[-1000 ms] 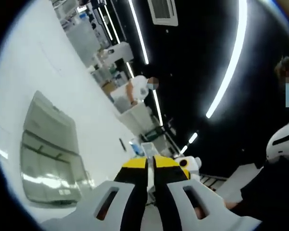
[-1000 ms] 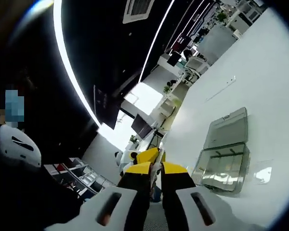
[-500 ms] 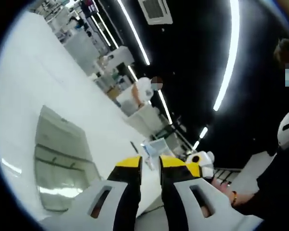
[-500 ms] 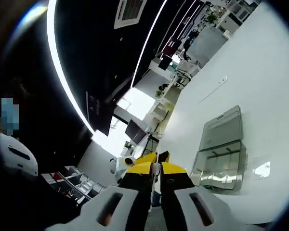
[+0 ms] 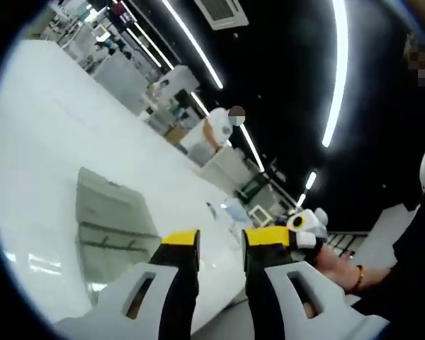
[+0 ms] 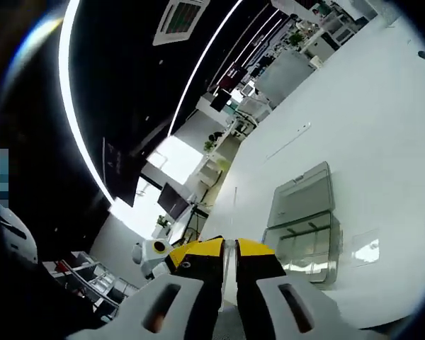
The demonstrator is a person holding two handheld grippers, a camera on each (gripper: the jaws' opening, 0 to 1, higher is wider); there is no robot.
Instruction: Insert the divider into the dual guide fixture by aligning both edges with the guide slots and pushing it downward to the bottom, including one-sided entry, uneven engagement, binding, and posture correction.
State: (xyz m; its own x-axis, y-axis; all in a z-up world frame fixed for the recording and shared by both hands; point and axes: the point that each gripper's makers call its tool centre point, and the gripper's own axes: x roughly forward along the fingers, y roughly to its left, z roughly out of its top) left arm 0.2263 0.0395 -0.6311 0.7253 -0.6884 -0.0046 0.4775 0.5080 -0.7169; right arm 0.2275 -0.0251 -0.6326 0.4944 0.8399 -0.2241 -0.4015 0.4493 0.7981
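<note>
The clear plastic fixture (image 5: 113, 219) lies on the white table (image 5: 35, 142), left of my left gripper (image 5: 223, 241), whose yellow-tipped jaws stand open and empty well above the table. In the right gripper view the fixture (image 6: 304, 227) sits to the right of my right gripper (image 6: 229, 248), whose jaws are shut with only a sliver between them. Just right of the fixture a faint clear square, which looks like the divider (image 6: 366, 248), lies flat on the table. The right gripper (image 5: 304, 225) shows at the left view's right side, held by a hand (image 5: 336, 263). The left gripper (image 6: 152, 253) shows beside the right jaws.
The white table (image 6: 382, 127) stretches far back toward desks and equipment (image 6: 290, 49). A person in white (image 5: 216, 131) stands beyond the table's far end. Dark ceiling with light strips (image 5: 336, 71) takes up the upper part of both views.
My left jaws have spread apart from nearly shut to open. Both views have swung, so the table and fixture take up more of each picture. The right jaws stay shut.
</note>
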